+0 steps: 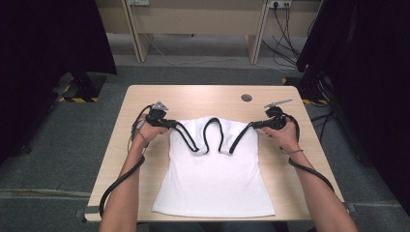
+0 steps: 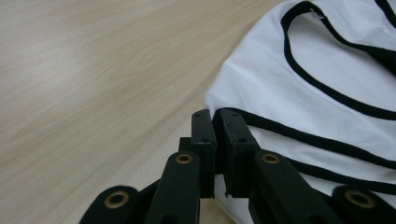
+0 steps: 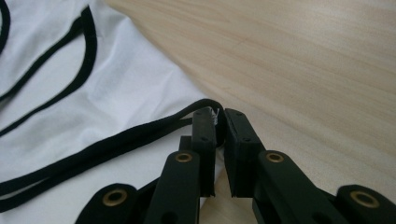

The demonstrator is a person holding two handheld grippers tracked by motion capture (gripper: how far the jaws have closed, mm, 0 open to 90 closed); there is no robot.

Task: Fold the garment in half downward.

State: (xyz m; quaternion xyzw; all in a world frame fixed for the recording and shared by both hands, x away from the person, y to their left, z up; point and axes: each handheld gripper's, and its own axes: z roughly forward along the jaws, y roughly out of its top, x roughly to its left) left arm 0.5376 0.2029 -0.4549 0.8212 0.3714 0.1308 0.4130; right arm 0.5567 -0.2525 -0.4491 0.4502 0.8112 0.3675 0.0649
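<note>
A white tank top (image 1: 215,179) with black-trimmed armholes and neckline lies flat in the middle of the table, hem toward the near edge, straps toward the far side. The left gripper (image 1: 170,124) is clenched on the left shoulder strap; in the left gripper view its jaws are pinched together over the black trim (image 2: 299,135). The right gripper (image 1: 256,124) is likewise clamped on the right shoulder strap, a bit of white cloth caught between its jaws in the right gripper view.

Judging from this, the step in hand looks like the start of a fold: both top corners are gripped. The next move likely calls for lifting both straps together, evenly, and carrying them toward the hem without dragging the body askew.

The table (image 1: 203,96) is pale wood with a round cable hole (image 1: 246,97) near its far edge. It stands on grey carpet (image 1: 63,140), dark curtains (image 1: 43,43) hang left and right, and a wooden bench frame (image 1: 193,19) with trailing cables stands beyond.
</note>
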